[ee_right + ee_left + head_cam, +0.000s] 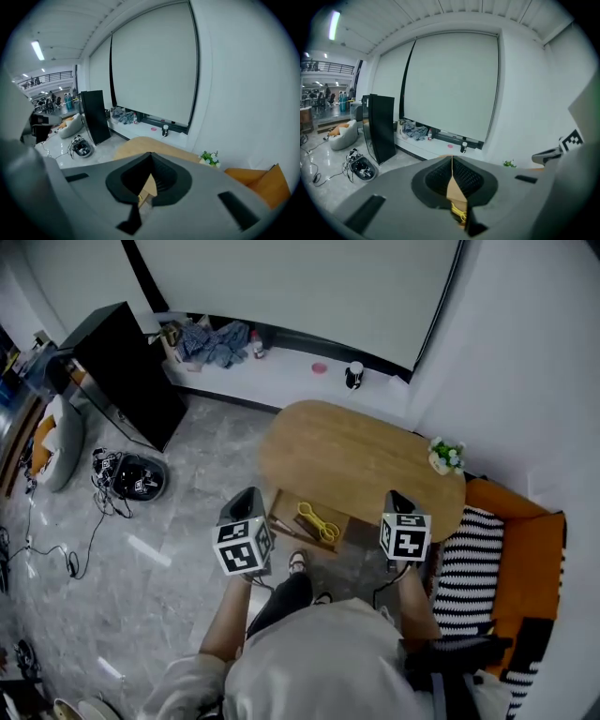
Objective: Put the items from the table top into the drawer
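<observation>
Overhead, the head view finds a person holding the left gripper and the right gripper high above an oval wooden table. Its drawer stands pulled out at the table's 6 o'clock edge, with a yellow scissors-like tool lying inside. Only a small potted plant is left on the top, at the 3 o'clock end, near the wall and an orange sofa. In the left gripper view, the left gripper has its jaws pressed together with nothing between them. A sliver of the yellow scissors-like tool shows below at 6 o'clock, and the potted plant sits out at 3 o'clock. In the right gripper view, the right gripper is likewise closed and empty, with the table beyond at 12 o'clock and the potted plant at 2 o'clock. If the plant is also meant for the drawer, the trouble likely lies there. Jaws brought down closed would knock it rather than grasp it, and a light pot so near the rim could tip, spill or go over toward the sofa. The open drawer, jutting toward the person's legs, could also be bumped, or jam on the tool when it is pushed shut.
</observation>
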{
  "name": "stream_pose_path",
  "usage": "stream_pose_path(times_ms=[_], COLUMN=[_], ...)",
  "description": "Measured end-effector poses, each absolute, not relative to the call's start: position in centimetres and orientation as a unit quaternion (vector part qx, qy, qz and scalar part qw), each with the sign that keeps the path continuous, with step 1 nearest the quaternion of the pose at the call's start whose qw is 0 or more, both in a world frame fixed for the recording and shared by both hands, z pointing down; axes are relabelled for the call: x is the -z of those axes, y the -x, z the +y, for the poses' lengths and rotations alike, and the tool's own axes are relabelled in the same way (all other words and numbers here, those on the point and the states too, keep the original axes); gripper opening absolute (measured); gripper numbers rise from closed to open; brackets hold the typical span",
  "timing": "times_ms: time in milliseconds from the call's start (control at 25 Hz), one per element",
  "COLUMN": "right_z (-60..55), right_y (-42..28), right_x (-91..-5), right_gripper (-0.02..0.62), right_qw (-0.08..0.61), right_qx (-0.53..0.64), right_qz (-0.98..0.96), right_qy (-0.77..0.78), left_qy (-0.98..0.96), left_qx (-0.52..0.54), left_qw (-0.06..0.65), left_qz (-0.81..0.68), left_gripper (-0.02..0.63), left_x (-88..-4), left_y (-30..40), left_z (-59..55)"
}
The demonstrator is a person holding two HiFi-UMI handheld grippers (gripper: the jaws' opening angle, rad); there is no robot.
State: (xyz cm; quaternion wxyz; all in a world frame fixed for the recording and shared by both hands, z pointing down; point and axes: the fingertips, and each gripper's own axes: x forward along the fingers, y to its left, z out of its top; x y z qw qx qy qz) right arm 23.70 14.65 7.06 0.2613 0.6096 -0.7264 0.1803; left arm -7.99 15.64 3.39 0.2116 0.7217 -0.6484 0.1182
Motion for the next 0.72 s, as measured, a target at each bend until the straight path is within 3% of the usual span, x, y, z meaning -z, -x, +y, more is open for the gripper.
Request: stream_pose_path(times_ms=[720], right_z=[13.3], right_y=[-25.0], right_x=[-5.2], right_gripper=[-0.008], right_qw=[0.234], right_qx=[-0.175], right_qz=[-0.735], right_qy=[-0.611], left_qy=[-0.720], left_qx=[-0.113], left_qw=[0.204], left_qz=[-0.654], left_gripper=[0.011], left_x=[-2.5], left_y=[6.8], left_z=[14.3])
